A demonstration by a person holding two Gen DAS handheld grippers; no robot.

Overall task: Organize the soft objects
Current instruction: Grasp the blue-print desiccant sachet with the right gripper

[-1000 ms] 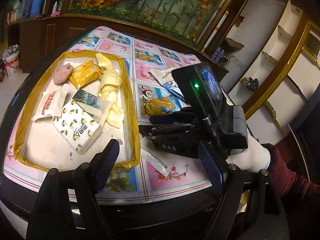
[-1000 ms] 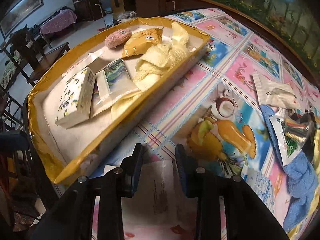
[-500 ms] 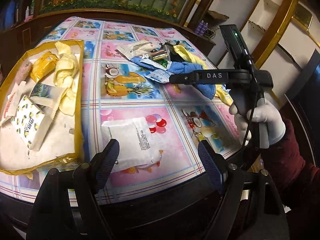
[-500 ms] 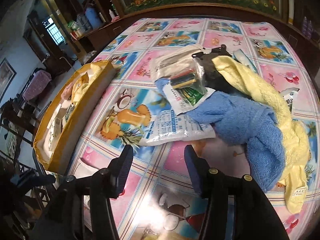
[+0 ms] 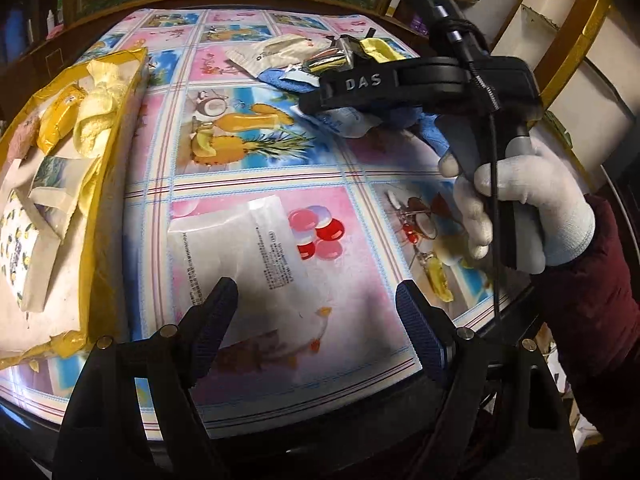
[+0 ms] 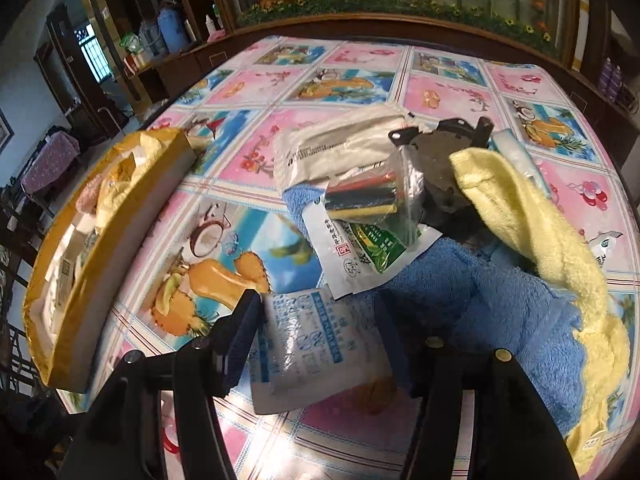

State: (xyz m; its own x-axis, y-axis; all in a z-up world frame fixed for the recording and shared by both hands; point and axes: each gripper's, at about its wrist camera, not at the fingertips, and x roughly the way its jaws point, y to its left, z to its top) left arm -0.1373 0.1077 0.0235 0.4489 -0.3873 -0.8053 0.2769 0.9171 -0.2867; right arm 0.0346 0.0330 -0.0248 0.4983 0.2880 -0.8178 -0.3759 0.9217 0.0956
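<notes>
Soft objects lie in two groups on the counter (image 5: 256, 168), which is covered with a picture-tile cloth. At the counter's left side stands the yellow-lined tray (image 5: 116, 136); it holds a pale yellow cloth (image 5: 98, 108), a yellow packet (image 5: 60, 120), a pink puff (image 5: 18, 140), a lemon-print box (image 5: 16, 248) and flat sachets.

Well apart from the tray, toward the far right, lies the loose pile. A blue towel (image 6: 492, 304) forms its base, with a yellow towel (image 6: 532, 220) draped over its right side. A white pouch (image 6: 340, 148) sits at the pile's far edge, a dark metal part (image 6: 444, 148) beside it, and a clear bag of coloured sticks (image 6: 372, 196) on a green-and-white sachet (image 6: 360, 256).

A white printed packet (image 5: 256, 248) lies alone on a pink tile, near the tray.

The left claw (image 5: 316, 324) hangs over this packet's near end, jaws wide, nothing gripped.

The right claw (image 6: 316, 336), carried by a gloved hand (image 5: 528, 208), points down at a blue-printed sachet (image 6: 316, 348) at the near edge of the blue towel. Its jaws are opening; the sachet lies between them, and the pads appear not to press on it.
</notes>
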